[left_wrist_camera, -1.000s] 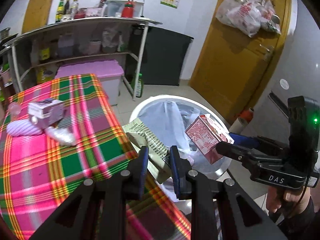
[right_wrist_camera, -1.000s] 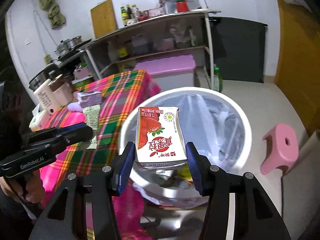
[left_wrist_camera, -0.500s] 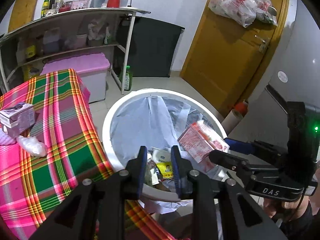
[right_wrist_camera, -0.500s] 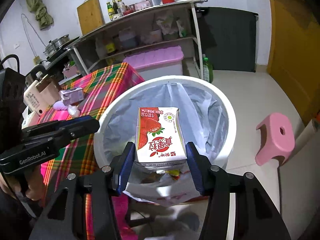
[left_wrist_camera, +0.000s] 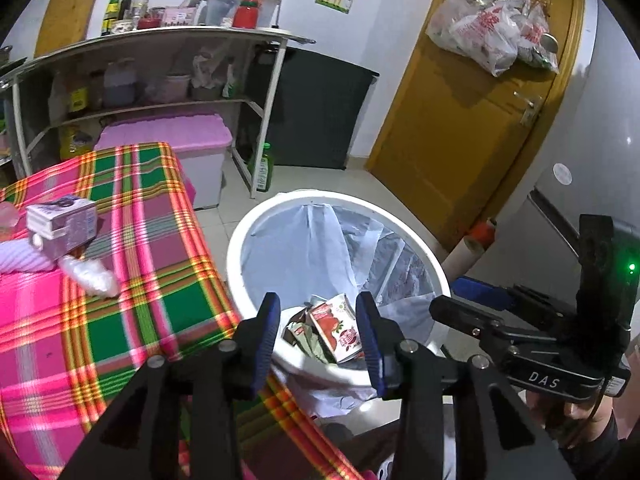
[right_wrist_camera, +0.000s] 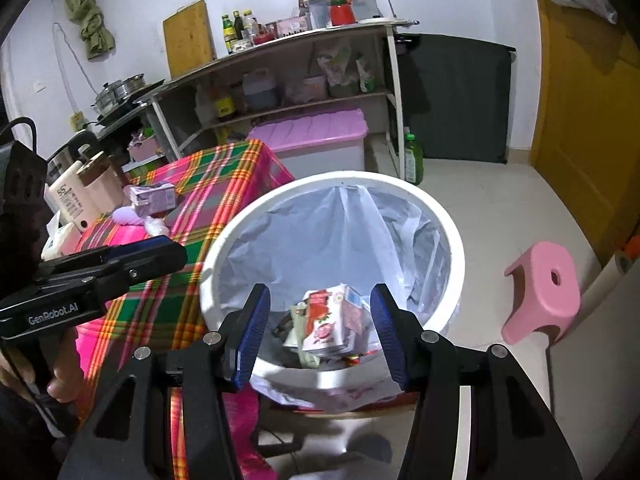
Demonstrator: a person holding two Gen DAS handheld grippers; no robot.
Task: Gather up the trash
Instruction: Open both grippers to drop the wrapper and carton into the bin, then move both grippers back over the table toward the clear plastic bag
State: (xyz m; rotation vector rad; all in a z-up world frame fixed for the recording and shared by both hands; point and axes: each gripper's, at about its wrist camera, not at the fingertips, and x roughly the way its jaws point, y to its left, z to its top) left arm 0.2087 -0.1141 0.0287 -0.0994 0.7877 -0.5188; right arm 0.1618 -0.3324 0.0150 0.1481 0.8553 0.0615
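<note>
Both tools hung over the white bin (right_wrist_camera: 454, 240), which stood just beside the plaid tabletop (left_wrist_camera: 132, 280) so that trash could go from cloth to liner with little travel. My right tool (right_wrist_camera: 320, 332) was spread wide with nothing between its blue pads; the red strawberry carton (right_wrist_camera: 330, 324) lay tilted on the heap in the bottom of the lined bin, seen through the gap and not touched by either pad. My left tool (left_wrist_camera: 318, 336) was likewise spread and empty, held above the near rim; in its view the same carton (left_wrist_camera: 336, 330) rested among flattened wrappers. I judged that holding both tools directly above the opening made sense for a drop: whatever is let go there falls inside the liner rather than onto the floor. Trash remaining on the tabletop: a small purple carton (left_wrist_camera: 64, 222), a crumpled clear wrapper (left_wrist_camera: 90, 276) just beside it, and a pale lilac object (left_wrist_camera: 24, 258) touching the carton's near side. I could not tell whether the lilac object counted as trash. The task looked partly done; the next pickup would likely call for the left tool, being nearer the cloth. The thin wrapper may slip from the pads.
</note>
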